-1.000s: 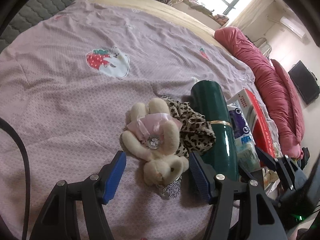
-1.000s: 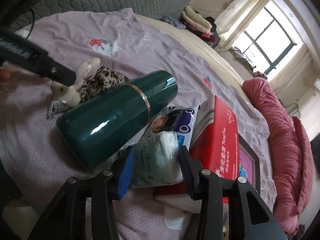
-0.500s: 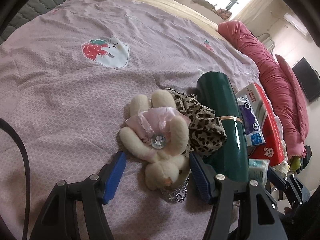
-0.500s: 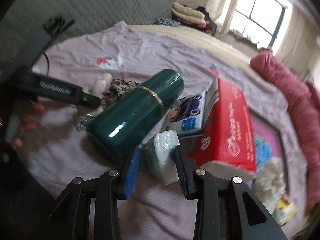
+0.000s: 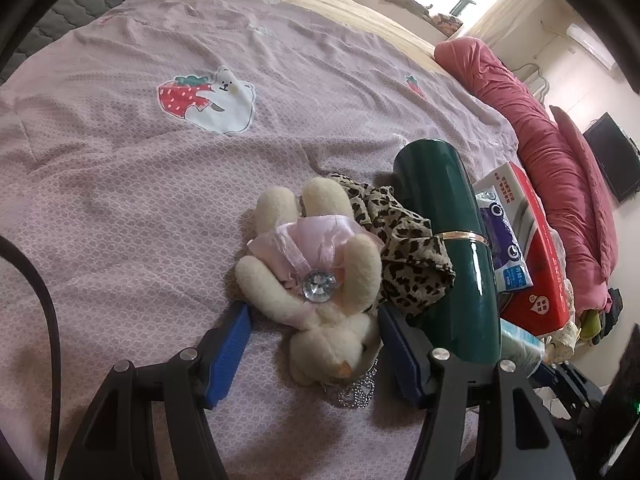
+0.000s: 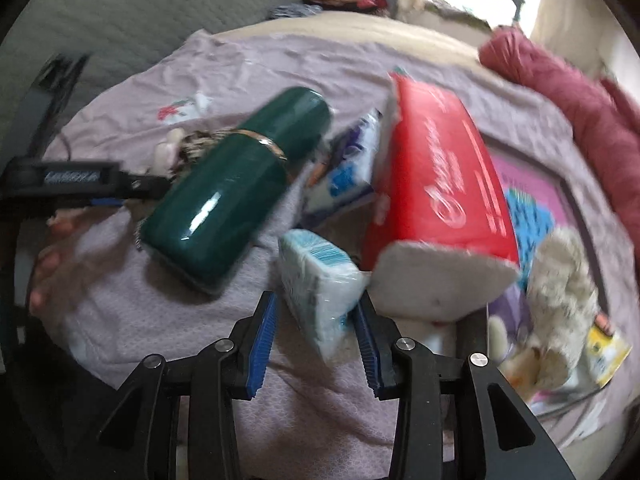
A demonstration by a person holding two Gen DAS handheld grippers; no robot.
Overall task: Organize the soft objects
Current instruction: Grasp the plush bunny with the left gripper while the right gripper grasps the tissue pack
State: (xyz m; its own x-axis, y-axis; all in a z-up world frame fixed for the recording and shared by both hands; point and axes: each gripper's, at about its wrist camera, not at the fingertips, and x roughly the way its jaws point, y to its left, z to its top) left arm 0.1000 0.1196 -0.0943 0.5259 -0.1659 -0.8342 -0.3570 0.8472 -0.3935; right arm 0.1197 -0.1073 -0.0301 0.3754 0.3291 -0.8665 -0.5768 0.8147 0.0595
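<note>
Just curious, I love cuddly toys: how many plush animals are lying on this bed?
2. A cream plush bunny in a pink dress lies between the left gripper's open fingers; a shaggy cream plush toy lies right of the red tissue pack. Others may be hidden.

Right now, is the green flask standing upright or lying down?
Lying down. The green flask rests on its side on the pink bedspread, beside the leopard-print cloth.

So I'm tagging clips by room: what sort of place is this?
Most likely a bedroom: a wide bed under a pink strawberry-print sheet, a padded grey headboard, and a rolled red quilt along its edge.
</note>
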